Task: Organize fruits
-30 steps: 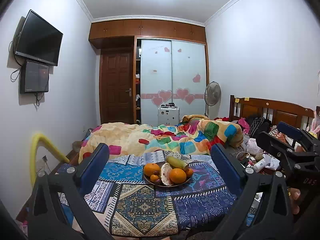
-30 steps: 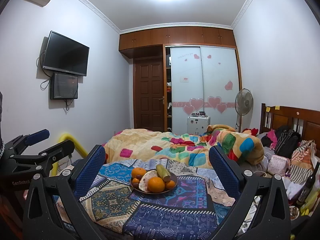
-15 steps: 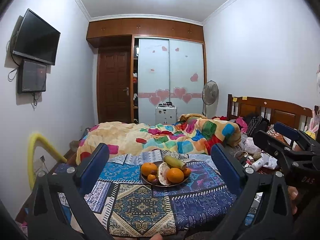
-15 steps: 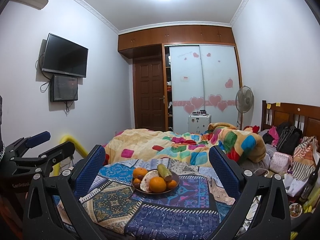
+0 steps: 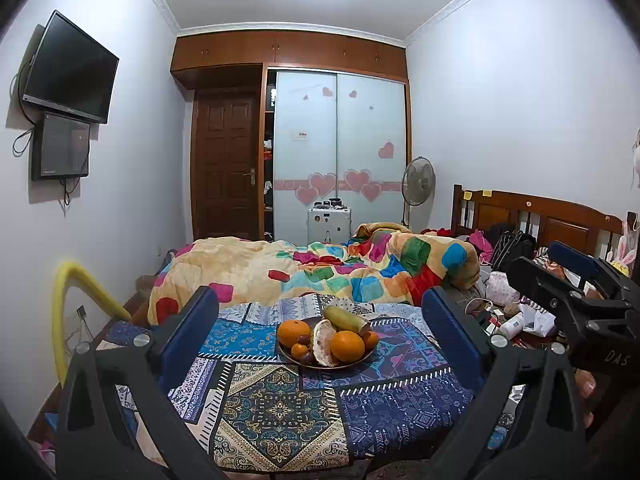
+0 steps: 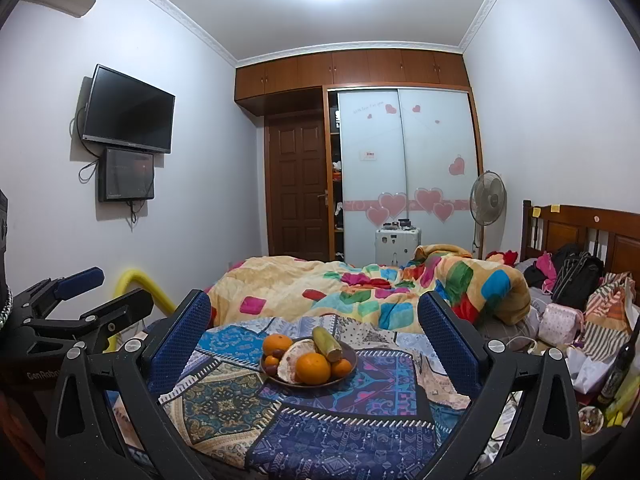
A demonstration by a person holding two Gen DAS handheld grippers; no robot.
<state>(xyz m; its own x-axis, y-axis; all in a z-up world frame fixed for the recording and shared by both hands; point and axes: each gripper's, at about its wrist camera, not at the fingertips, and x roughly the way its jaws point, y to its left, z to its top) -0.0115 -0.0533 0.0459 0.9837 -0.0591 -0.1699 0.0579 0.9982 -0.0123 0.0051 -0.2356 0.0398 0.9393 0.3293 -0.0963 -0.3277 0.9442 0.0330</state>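
Note:
A dark round plate (image 5: 362, 359) (image 6: 349, 353) sits on a table covered with a patterned blue cloth (image 5: 280, 404) (image 6: 340, 432). It holds two large oranges (image 5: 347, 345) (image 6: 313, 368), a few small ones, a pale shell-like piece (image 5: 322, 340) and a yellow-green banana-like fruit (image 5: 347, 319) (image 6: 327, 345). My left gripper (image 5: 320, 328) is open, well short of the plate, which shows between its blue fingers. My right gripper (image 6: 314, 334) is open too, framing the plate from nearer. Each gripper shows at the edge of the other's view.
Behind the table lies a bed with a colourful patchwork quilt (image 5: 320, 268). Bags, bottles and clutter (image 6: 580, 320) pile up on the right by the wooden headboard (image 5: 536, 216). A yellow hose (image 5: 68, 304) arches at the left wall.
Both views have crept slightly closer to the table, so the plate sits a little lower and larger. Both grippers stay open.

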